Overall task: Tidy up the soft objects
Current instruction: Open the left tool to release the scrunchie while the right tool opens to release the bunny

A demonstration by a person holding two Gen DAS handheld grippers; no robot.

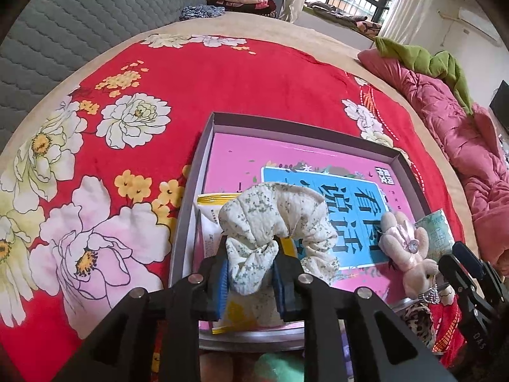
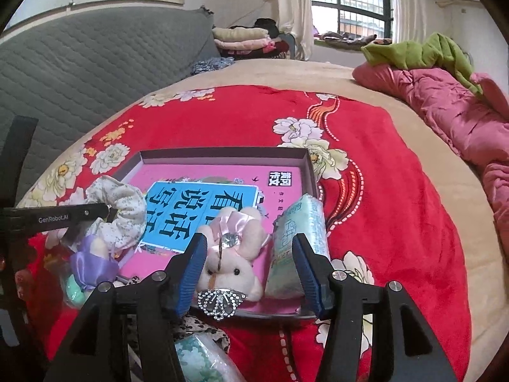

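A cream floral scrunchie [image 1: 270, 210] hangs over the near left part of a shallow grey box [image 1: 286, 130] with a pink and blue printed bottom. My left gripper [image 1: 251, 273] is shut on the scrunchie's lower fold, and its blue pads touch the fabric on both sides. In the right wrist view the scrunchie [image 2: 127, 210] shows at the left. A pink plush bunny [image 2: 232, 254] and a pale green tissue pack [image 2: 296, 238] lie at the box's [image 2: 222, 152] near edge. They sit between the spread fingers of my right gripper [image 2: 249, 261], which is open.
The box lies on a red floral blanket [image 1: 222, 76]. A purple plush [image 2: 92, 261], another tissue pack [image 2: 200, 359] and a leopard-print piece [image 1: 416, 318] lie near the front. A pink quilt [image 2: 445, 108] with green cloth borders the right. A grey quilted headboard [image 2: 79, 63] stands at the left.
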